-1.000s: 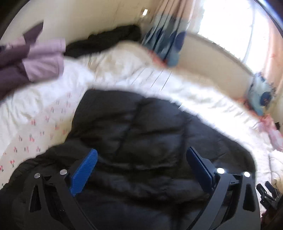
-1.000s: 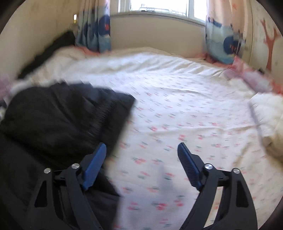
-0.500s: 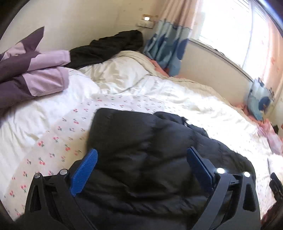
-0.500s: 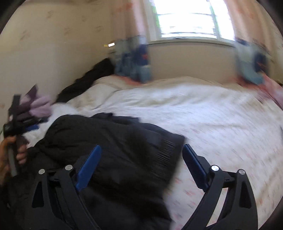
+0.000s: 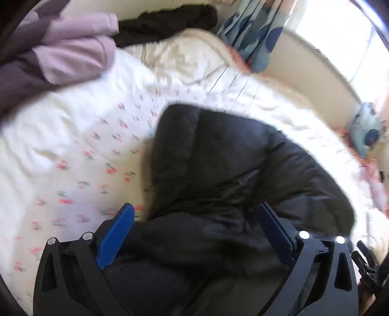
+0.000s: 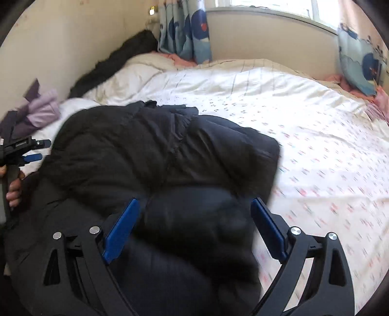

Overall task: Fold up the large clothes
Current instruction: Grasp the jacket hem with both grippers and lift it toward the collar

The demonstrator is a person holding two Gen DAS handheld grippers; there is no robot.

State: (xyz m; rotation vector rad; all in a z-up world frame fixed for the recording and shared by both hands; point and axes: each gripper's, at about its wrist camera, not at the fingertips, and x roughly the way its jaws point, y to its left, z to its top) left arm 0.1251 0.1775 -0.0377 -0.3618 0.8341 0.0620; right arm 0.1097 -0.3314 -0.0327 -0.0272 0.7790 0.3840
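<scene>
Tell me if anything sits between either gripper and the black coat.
Nothing visible does. The black coat lies right under the open right gripper, whose jaws have just been opening with no fabric pinched. The left gripper is open over it too. The purple jacket lies apart, up by the wall.

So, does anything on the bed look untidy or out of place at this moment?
Yes. A purple and lilac garment lies crumpled near the wall, and another dark garment is bunched beside the pillow. The black puffer jacket is only roughly folded, with uneven edges. Nothing looks spilled or damaged.
</scene>
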